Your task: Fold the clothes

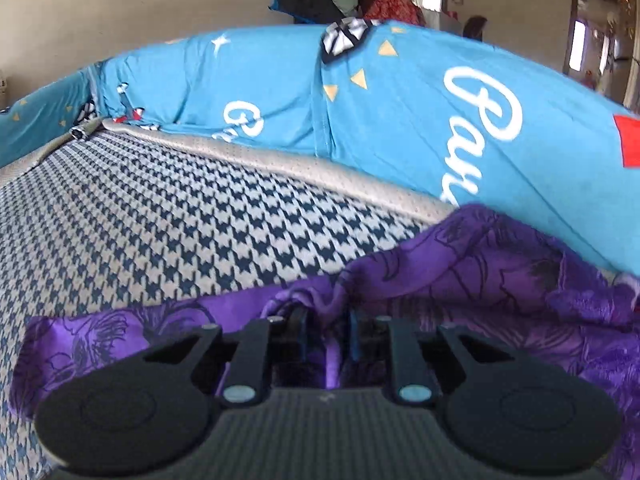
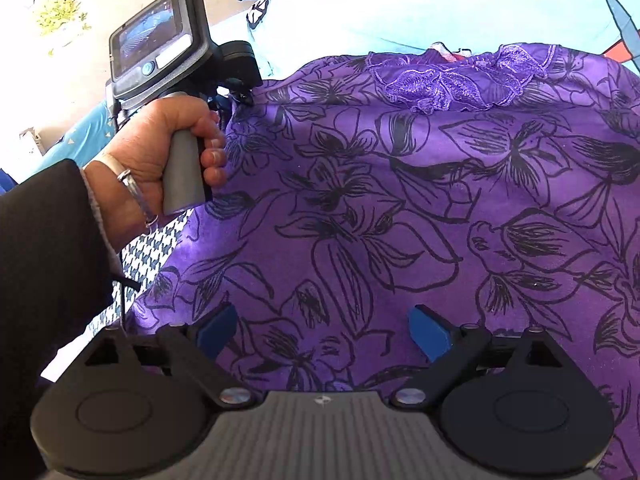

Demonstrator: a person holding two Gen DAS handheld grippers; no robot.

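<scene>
A purple garment with black flower outlines [image 2: 400,200] lies spread on the houndstooth bed cover [image 1: 160,220], its lace neckline [image 2: 452,80] at the far end. My left gripper [image 1: 326,332] is shut on a bunched fold of the purple garment [image 1: 480,272] at its left edge; in the right wrist view that gripper [image 2: 240,98] shows at the cloth's far left corner, held by a hand [image 2: 168,152]. My right gripper [image 2: 324,334] is open, its blue pads [image 2: 218,332] spread just above the near part of the garment, holding nothing.
A blue bedding roll with white script [image 1: 400,112] runs along the far side of the bed. Piled clothes [image 1: 320,0] sit behind it by the wall. A doorway [image 1: 588,32] is at the far right. The bed's grey edge band [image 1: 280,156] borders the cover.
</scene>
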